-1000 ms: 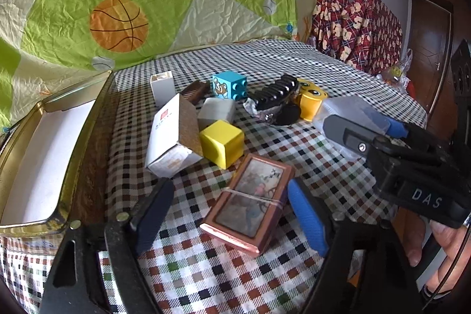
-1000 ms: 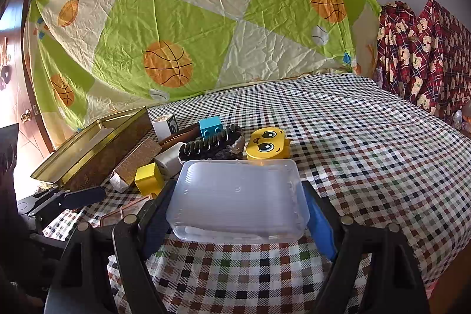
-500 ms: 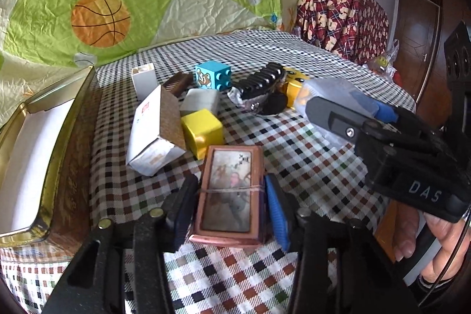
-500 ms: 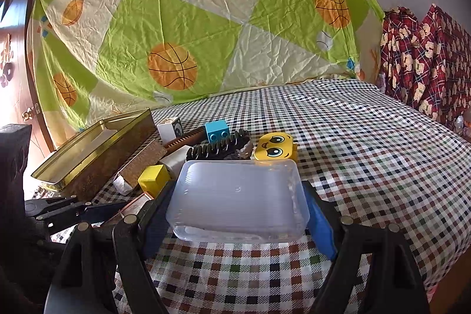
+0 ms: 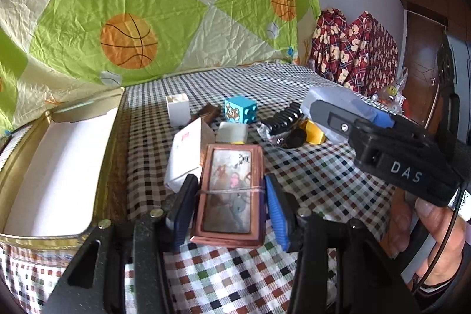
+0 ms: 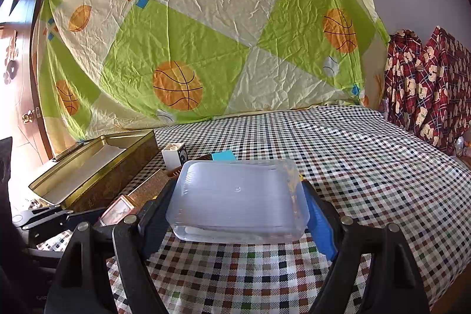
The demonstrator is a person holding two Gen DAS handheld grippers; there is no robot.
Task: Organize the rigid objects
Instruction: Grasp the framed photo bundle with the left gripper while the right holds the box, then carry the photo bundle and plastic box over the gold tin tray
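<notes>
While the gold tin (image 5: 97, 164) holds only white lining, left fingers (image 5: 185, 206) clamp the framed tin (image 5: 231, 193).

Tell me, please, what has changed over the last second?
The left gripper has just been closing its fingers on the copper picture box and lifted it, covering the yellow cube. The right gripper holds the clear plastic box as before.

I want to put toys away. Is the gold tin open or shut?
Open. The gold tin has no lid on; the left wrist view looks straight down onto its white bottom, and nothing shows inside it.
</notes>
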